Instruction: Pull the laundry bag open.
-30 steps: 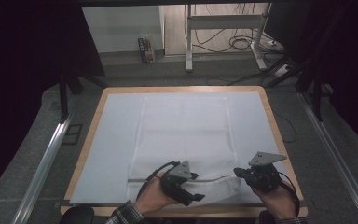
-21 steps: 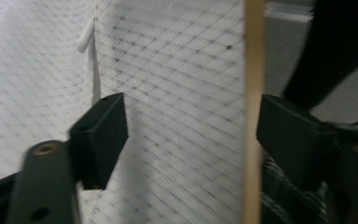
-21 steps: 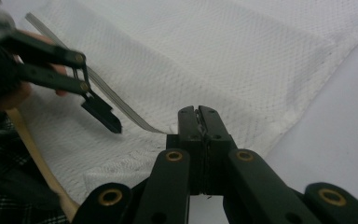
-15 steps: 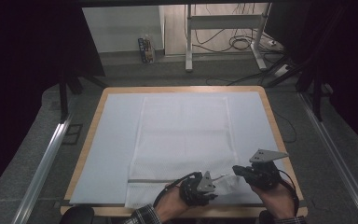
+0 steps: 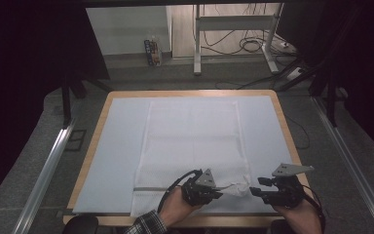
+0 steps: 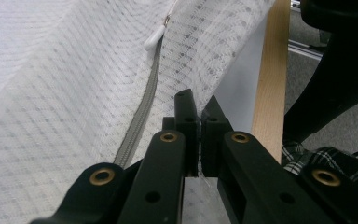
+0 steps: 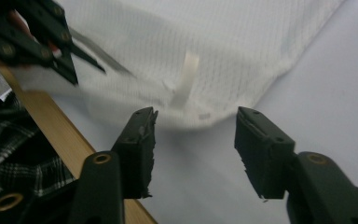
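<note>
Left gripper view: my left gripper (image 6: 199, 135) is clamped on the limp mesh laundry bag (image 6: 65, 93); I'd grab its hem at five o'clock, right gripper (image 7: 193, 135) gaping.

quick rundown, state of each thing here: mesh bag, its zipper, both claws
mesh laundry bag: lying flat on the table mat, near right corner pinched up and bunched
zipper: appears closed along the stretch in view, white pull lying on the mesh
left claw: has just closed, shut on the bag's mesh
right claw: has just been opening, jaws apart, nothing between them, just short of the bag's corner
</note>
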`<move>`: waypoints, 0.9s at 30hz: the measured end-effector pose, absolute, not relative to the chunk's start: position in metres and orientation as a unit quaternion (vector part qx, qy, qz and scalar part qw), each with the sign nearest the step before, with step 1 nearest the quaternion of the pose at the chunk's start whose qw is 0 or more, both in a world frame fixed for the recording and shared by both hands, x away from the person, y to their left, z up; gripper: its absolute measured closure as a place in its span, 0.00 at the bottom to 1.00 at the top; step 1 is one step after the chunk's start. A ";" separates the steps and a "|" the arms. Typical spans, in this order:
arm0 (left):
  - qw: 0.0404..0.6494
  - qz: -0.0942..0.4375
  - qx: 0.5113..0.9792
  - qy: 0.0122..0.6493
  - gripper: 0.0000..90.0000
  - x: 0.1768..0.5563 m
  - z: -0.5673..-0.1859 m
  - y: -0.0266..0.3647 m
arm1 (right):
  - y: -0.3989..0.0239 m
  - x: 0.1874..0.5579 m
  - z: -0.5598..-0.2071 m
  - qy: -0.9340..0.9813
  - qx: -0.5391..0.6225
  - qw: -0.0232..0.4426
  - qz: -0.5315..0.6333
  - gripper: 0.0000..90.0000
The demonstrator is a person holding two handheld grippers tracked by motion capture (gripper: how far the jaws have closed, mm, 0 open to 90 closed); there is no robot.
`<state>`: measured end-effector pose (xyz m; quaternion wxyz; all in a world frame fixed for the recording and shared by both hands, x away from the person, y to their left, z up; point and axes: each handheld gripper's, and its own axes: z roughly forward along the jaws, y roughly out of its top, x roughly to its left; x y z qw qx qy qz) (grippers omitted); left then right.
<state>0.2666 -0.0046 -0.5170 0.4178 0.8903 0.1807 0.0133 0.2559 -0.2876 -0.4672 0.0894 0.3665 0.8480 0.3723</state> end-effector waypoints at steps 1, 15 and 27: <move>0.418 0.013 0.890 0.181 0.99 0.267 -0.517 -0.004 | -0.289 0.255 -0.469 0.849 0.368 0.089 0.369 0.50; 0.410 0.010 0.896 0.171 0.99 0.265 -0.518 -0.007 | -0.287 0.248 -0.485 0.838 0.392 -0.026 0.378 0.30; 0.416 0.003 0.893 0.173 0.99 0.265 -0.515 -0.008 | -0.257 0.244 -0.475 0.888 0.284 0.113 0.344 0.30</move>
